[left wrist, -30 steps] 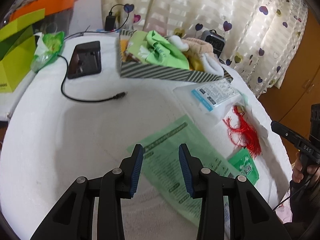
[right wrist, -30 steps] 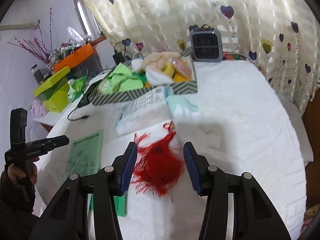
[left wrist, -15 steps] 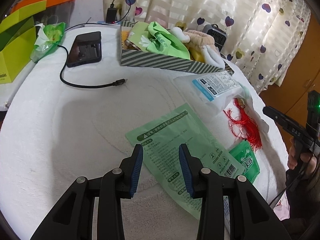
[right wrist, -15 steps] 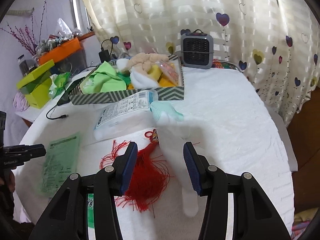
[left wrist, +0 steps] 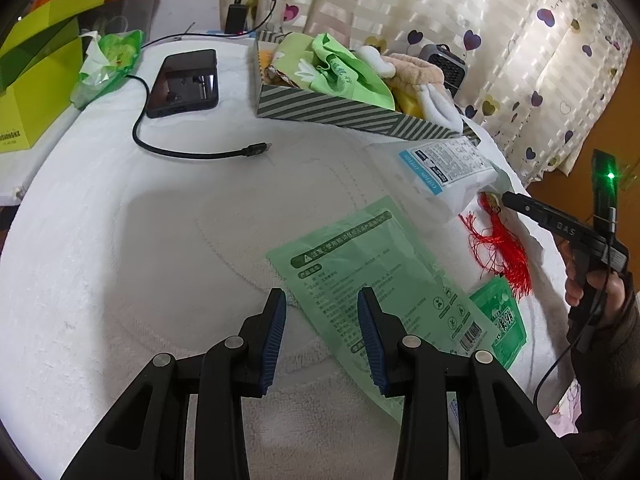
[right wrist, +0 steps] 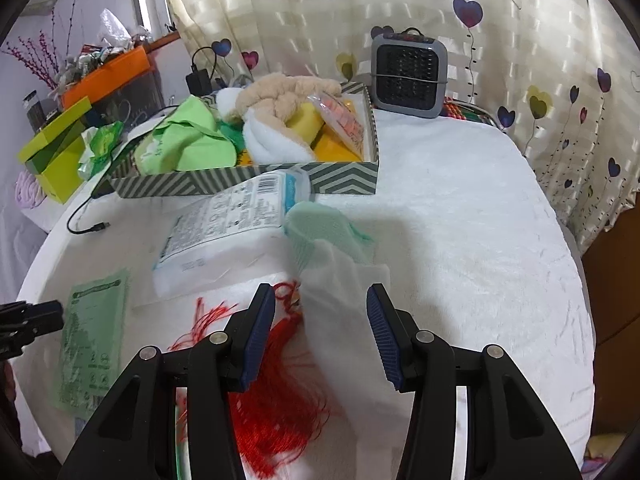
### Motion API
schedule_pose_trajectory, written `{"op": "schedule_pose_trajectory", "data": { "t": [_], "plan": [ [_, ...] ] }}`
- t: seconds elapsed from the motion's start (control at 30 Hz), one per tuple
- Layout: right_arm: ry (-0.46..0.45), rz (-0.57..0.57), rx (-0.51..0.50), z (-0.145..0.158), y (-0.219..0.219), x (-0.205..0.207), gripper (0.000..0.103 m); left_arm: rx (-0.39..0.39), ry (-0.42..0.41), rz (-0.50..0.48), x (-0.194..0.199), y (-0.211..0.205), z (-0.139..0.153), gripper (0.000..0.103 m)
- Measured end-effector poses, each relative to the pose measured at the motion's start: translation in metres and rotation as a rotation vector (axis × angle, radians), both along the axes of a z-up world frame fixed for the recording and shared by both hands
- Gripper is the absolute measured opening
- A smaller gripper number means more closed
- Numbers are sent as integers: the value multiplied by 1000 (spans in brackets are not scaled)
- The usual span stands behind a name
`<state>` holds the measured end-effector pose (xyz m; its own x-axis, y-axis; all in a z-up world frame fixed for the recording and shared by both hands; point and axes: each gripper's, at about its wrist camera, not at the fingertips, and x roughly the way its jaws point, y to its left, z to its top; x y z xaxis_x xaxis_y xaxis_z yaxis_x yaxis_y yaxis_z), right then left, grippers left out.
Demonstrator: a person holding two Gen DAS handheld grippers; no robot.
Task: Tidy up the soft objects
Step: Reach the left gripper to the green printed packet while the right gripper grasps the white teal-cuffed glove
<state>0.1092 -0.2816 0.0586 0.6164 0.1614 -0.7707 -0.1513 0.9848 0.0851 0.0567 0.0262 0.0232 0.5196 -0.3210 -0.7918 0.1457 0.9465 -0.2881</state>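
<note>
The white sock with the mint-green cuff (right wrist: 336,280) is lying on the white towel-covered table (right wrist: 460,240) directly ahead of the right gripper (right wrist: 320,332), its body running between the two blue pads and its cuff pointing away from them toward the striped box (right wrist: 344,176). Its long axis is running roughly along the line the tongs are pointing, so the jaws are straddling it across its narrow width. They are standing apart with nothing pinched; the fabric is sitting in the gap, and I cannot tell whether either pad is brushing it. Just to the left of the sock, partly under the left pad, the red tassel (right wrist: 280,400) is fanning out toward the camera. Beyond the tassel, the cotton pad packet (right wrist: 224,224) is leaning against the box front, beside the sock's cuff.

The left gripper (left wrist: 322,332) is hanging well away from the sock, over the near edge of the green plastic bag (left wrist: 380,276); its jaws are likewise apart and empty. From that side the right tool's tip is showing by the tassel's knot, with the person's hand (left wrist: 600,288) on its handle.

The right hand is plainly the nearer one, so the pickup is looking like its job: closing across the sock, taking care not to catch tassel threads, then carrying it forward into the already full box.
</note>
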Motion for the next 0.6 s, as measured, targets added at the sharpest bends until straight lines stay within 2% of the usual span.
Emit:
{"op": "schedule_pose_trajectory", "data": {
  "t": [0.1,0.33,0.6],
  "plan": [
    [32,-7,24,-5,-5,10,48,-18,9,3,1,3,-2,36],
    [44,12,36,-9,-7,15,25,-69,22,11,2,9,-3,39],
    [22,17,62,-3,-10,11,13,-96,34,7,2,10,-5,40]
  ]
}}
